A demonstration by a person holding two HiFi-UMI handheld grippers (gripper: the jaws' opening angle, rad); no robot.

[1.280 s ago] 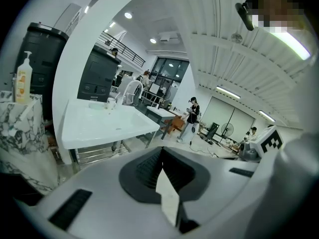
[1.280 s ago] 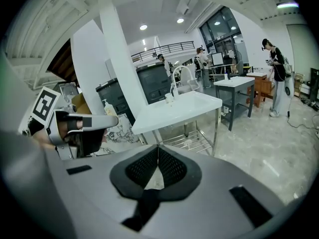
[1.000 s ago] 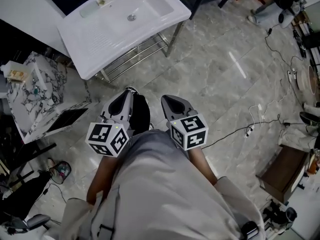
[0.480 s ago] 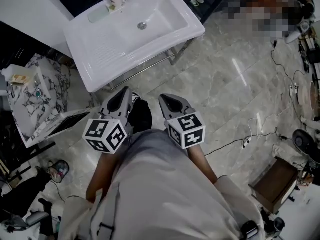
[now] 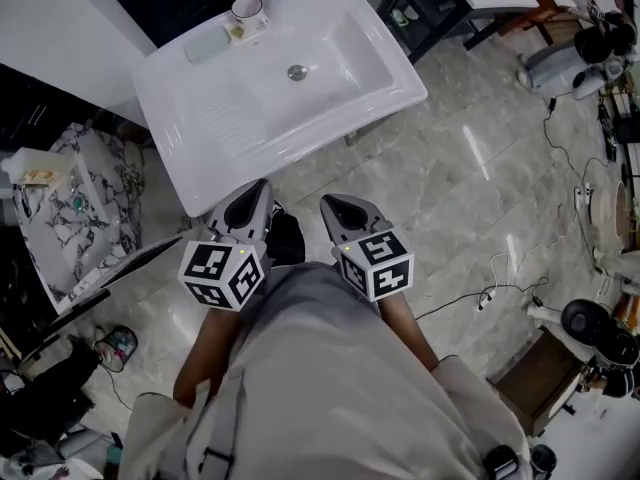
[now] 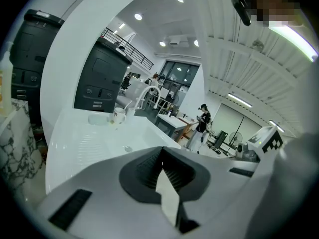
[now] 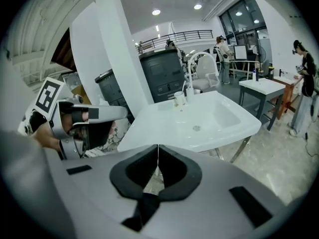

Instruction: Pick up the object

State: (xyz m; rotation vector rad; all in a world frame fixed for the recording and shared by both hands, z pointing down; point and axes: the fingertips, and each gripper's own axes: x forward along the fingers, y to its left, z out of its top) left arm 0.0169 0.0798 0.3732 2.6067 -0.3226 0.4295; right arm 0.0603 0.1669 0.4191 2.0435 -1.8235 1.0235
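The left tool (image 5: 262, 187) and the right tool (image 5: 330, 204) were both closed and empty before the washbasin's (image 5: 190, 103) near edge, while the cup (image 5: 246, 8), probably light, stiff, slippery and breakable, stood at its far corner, best gripped across the rim.

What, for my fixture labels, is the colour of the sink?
White all over; the sink shows best in the head view.

At 12 o'clock, the white rectangular sink (image 5: 205, 118) looks like smooth, glossy ceramic. The grey veined floor (image 5: 450, 188) is polished, reflective stone. The left gripper (image 5: 262, 185) and right gripper (image 5: 329, 204) have matt grey plastic shells.
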